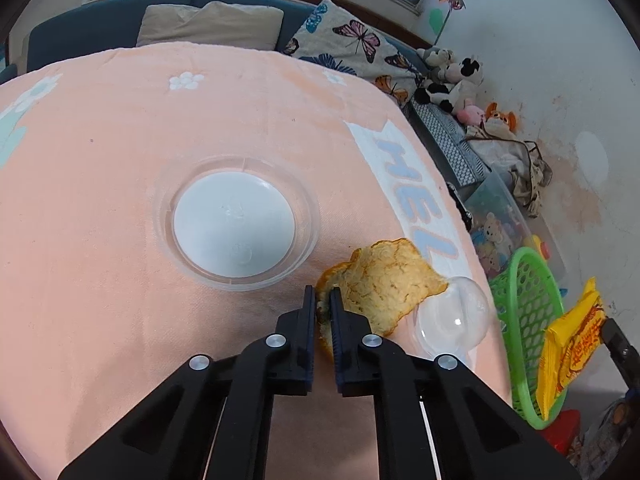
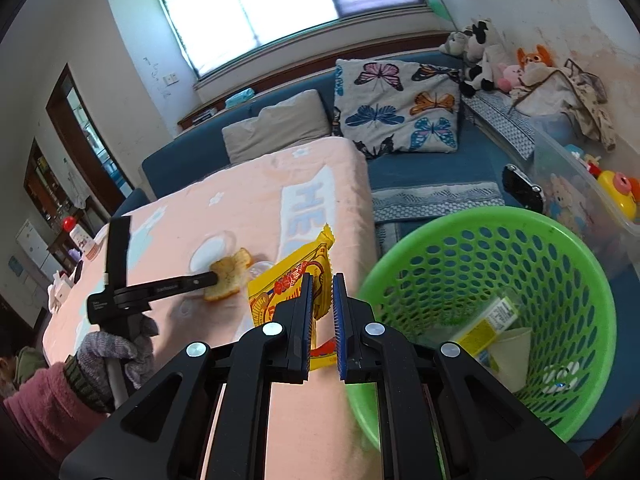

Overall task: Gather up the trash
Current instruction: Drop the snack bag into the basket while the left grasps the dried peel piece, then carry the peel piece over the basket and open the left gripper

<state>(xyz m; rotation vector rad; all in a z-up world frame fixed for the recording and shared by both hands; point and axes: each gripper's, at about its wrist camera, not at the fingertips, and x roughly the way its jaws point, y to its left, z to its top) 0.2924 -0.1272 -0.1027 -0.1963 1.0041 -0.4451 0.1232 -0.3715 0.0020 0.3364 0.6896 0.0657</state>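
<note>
A piece of orange peel (image 1: pixel 380 280) lies on the peach towel-covered table (image 1: pixel 120 140). My left gripper (image 1: pixel 322 296) is shut on the peel's near edge. The right wrist view shows that gripper (image 2: pixel 212 278) pinching the peel (image 2: pixel 230 276) from the left. My right gripper (image 2: pixel 322 280) is shut on a yellow snack wrapper (image 2: pixel 288 280), held up at the table's edge beside the green basket (image 2: pixel 500 220). From the left wrist view the wrapper (image 1: pixel 568 352) hangs over the basket (image 1: pixel 520 280). A paper cup (image 2: pixel 516 352) and a yellow-white packet (image 2: pixel 484 324) lie inside the basket.
A clear round lid with a white centre (image 1: pixel 234 224) and a clear dome cup (image 1: pixel 452 316) rest on the table near the peel. A blue sofa (image 2: pixel 420 164) with cushions, plush toys (image 2: pixel 484 56) and a plastic toy box (image 2: pixel 580 184) lie beyond. A gloved hand (image 2: pixel 116 352) holds the left gripper.
</note>
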